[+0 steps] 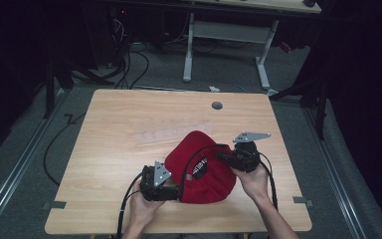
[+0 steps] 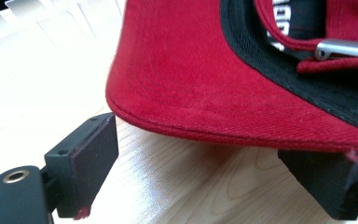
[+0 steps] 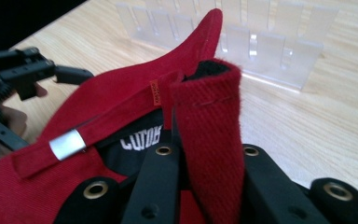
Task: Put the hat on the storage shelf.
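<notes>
- The wooden table (image 1: 129,149) carries everything, its light grain bare around the centre and a small grey round cap (image 1: 217,105) set into the top toward 12 o'clock.
- A clear plastic rack (image 1: 171,133) lies flat on the table just beyond the cap at about 11 o'clock; in the right gripper view (image 3: 242,42) its slotted dividers stand behind the fabric.
- The red cap (image 1: 204,167) sits toward the near edge between my two hands, underside turned up so the black lining and white lettering show.
- My left gripper (image 1: 160,186) lies at the cap's 8 o'clock, jaws spread wide; in the left gripper view the curved red brim (image 2: 205,93) hangs over the gap between them, one black pad (image 2: 91,158) just beside the brim's edge, with wood visible beneath.
- My right gripper (image 1: 229,157) comes in at the cap's 3 o'clock, clamped on a fold of the cap's back edge; in the right gripper view that red band (image 3: 209,140) stands upright, pinched between the jaws.
- The cap's strap with its small silver buckle (image 3: 67,143) lies just left of the pinched fold.
</notes>
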Demonstrator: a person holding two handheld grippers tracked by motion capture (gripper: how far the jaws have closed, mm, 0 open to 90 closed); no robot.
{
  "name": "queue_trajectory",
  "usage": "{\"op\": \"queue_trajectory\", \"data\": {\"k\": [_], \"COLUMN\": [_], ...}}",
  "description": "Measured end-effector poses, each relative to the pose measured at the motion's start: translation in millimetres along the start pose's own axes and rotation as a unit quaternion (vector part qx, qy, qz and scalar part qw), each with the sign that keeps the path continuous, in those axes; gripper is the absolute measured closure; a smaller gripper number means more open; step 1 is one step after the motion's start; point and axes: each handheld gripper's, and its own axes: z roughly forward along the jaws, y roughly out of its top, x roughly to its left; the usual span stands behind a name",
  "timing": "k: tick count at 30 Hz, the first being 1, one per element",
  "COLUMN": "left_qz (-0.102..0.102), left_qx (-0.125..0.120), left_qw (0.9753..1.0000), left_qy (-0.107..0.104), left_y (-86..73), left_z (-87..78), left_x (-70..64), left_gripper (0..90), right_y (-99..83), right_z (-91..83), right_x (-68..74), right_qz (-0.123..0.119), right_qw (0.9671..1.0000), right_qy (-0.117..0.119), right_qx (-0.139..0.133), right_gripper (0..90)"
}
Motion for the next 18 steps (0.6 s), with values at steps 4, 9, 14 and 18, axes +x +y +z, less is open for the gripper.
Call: {"op": "queue_trajectory", "data": {"k": [4, 9, 14, 18], "left_qz": [0.002, 0.02, 0.026, 0.036], "left_qx": [-0.002, -0.003, 0.002, 0.002], "left_qw": [1.0, 0.9997, 0.9995, 0.9993], "left_qy": [-0.005, -0.013, -0.015, -0.012], "left_y": [1.3, 3.8, 3.4, 2.5], "left_z": [-1.6, -3.7, -3.9, -2.5], "left_x": [-1.6, -5.4, -6.9, -7.5], "left_gripper": [12.3, 11.7, 11.3, 14.2], "right_y": [-0.6, -2.4, -5.8, -7.8], "right_z": [0.9, 4.7, 8.4, 13.5], "right_x": [-0.2, -1.5, -2.5, -1.0], "right_qz": [-0.001, 0.001, 0.007, 0.01], "right_qw": [0.9999, 0.9998, 0.9994, 0.9988], "right_qy": [-0.002, 0.003, 0.008, 0.027], "right_qx": [0.01, 0.022, 0.034, 0.041], "right_gripper": [84.6, 84.5, 84.5, 84.4]}}
